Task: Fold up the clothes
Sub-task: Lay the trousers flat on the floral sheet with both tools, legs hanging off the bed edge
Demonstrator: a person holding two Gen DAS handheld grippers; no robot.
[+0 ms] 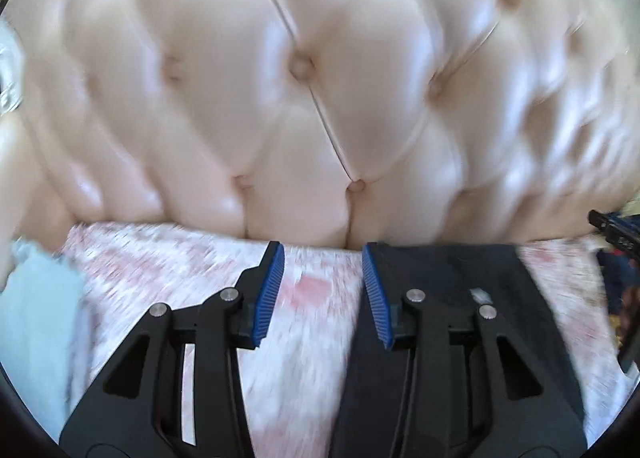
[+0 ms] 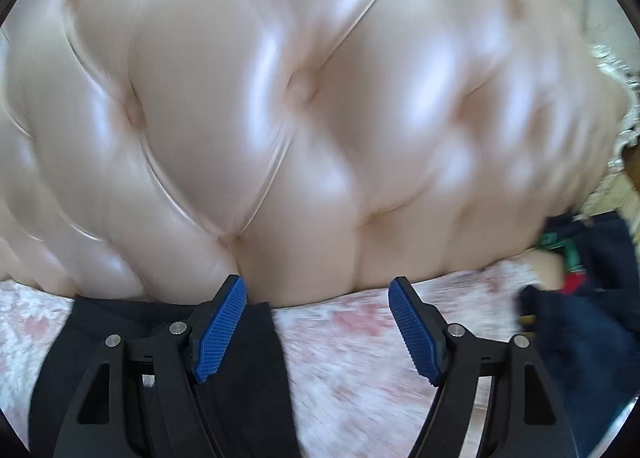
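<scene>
One tufted headboard (image 1: 304, 69) behind bedspread (image 1: 312, 298)

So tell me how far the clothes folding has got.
Done: a dark garment lies as a flat, narrow strip on the pink-and-white bedspread, apparently at least partly folded. In hand: nothing; the left gripper and right gripper are both open above the bed. Left: a light blue garment on the left and a dark blue heap on the right look unfolded.
</scene>
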